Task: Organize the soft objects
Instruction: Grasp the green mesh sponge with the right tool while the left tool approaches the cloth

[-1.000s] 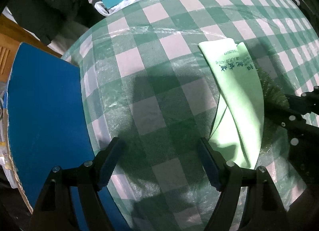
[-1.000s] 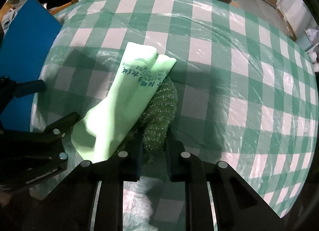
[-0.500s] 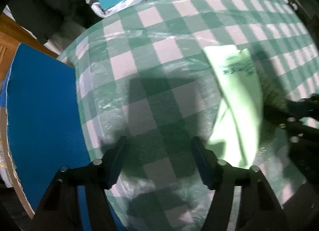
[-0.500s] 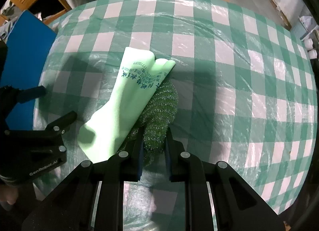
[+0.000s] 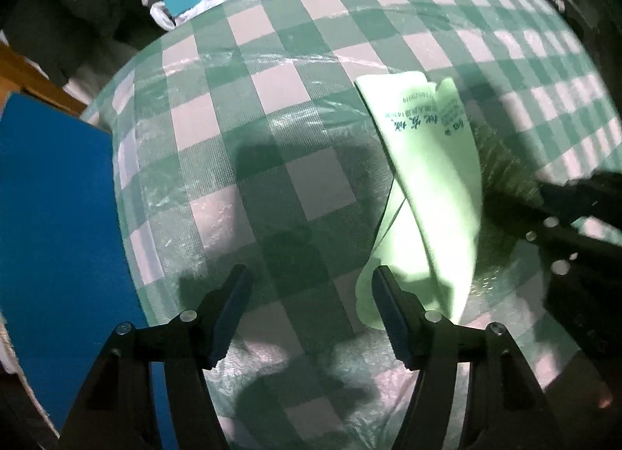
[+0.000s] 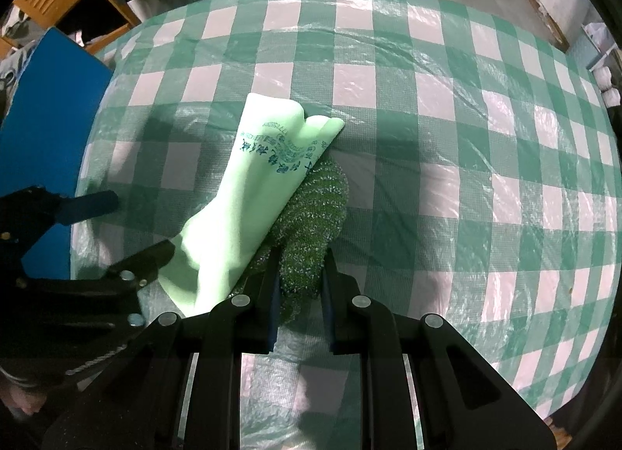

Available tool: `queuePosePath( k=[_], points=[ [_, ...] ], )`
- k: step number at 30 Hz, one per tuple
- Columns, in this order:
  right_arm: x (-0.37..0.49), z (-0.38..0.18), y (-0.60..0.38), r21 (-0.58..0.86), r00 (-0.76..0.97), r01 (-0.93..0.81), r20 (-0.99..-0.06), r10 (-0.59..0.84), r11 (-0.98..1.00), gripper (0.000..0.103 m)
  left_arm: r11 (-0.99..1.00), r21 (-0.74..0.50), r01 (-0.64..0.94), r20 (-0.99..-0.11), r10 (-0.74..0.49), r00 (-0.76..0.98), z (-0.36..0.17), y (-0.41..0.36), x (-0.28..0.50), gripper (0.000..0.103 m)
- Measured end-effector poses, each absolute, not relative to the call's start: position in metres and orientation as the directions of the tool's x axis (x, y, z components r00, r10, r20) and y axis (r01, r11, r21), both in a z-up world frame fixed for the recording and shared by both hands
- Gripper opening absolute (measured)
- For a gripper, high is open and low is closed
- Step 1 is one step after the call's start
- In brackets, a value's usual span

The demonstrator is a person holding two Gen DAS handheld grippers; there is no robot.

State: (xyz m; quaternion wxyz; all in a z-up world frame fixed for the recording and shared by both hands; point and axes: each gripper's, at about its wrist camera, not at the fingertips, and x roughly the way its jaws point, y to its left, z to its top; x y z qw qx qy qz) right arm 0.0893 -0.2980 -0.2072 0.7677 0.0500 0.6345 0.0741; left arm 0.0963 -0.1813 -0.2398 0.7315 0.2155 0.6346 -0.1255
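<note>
Blue board (image 5: 54, 224) lies off the left hand-held gripper's (image 5: 309, 310) outer side. That gripper's jaws are opening over bare checked table (image 5: 295, 193), nothing between them. Just beyond its inner finger lies the pale green rubber glove (image 5: 431, 193), its near end at that fingertip, long axis running away from both grippers. The right hand-held gripper (image 6: 299, 290) is clamped on the green mesh scourer (image 6: 311, 216) tucked under the glove's edge, so the left is nearer the glove.

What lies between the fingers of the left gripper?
Only bare checked tablecloth, as the left wrist view shows. The opening left gripper has the pale green rubber glove just outside its right finger.
</note>
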Motion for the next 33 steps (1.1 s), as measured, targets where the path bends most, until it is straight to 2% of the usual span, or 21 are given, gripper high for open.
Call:
queuePosePath(
  k=[3, 7, 10, 20, 26, 33],
  points=[
    [0.088, -0.204, -0.296, 0.163, 0.19, -0.054, -0.967, 0.171, 0.985, 0.016, 0.856, 0.213, 0.471, -0.97, 0.126, 0.209, -0.241, -0.189, 0.09, 0.073],
    [0.084, -0.201, -0.295, 0.123, 0.199, -0.051, -0.971, 0.131, 0.991, 0.016, 0.871, 0.193, 0.451, -0.974, 0.114, 0.196, -0.242, -0.188, 0.092, 0.076],
    [0.081, -0.202, -0.301, 0.097, 0.189, -0.035, -0.977, 0.102, 0.995, 0.016, 0.882, 0.186, 0.434, -0.975, 0.112, 0.191, -0.242, -0.185, 0.094, 0.082],
    [0.068, -0.209, -0.345, 0.026, 0.14, 0.061, -0.99, 0.017, 0.998, 0.016, 0.89, 0.181, 0.418, -0.974, 0.104, 0.199, -0.234, -0.186, 0.1, 0.078],
    [0.062, -0.211, -0.362, 0.029, 0.137, 0.087, -0.99, 0.017, 0.996, 0.016, 0.908, 0.107, 0.406, -0.979, 0.026, 0.2, -0.216, -0.195, 0.099, 0.081],
    [0.058, -0.211, -0.378, 0.057, 0.152, 0.121, -0.988, 0.038, 0.991, 0.018, 0.911, 0.039, 0.41, -0.99, -0.021, 0.14, -0.228, -0.213, 0.108, 0.081]
  ],
)
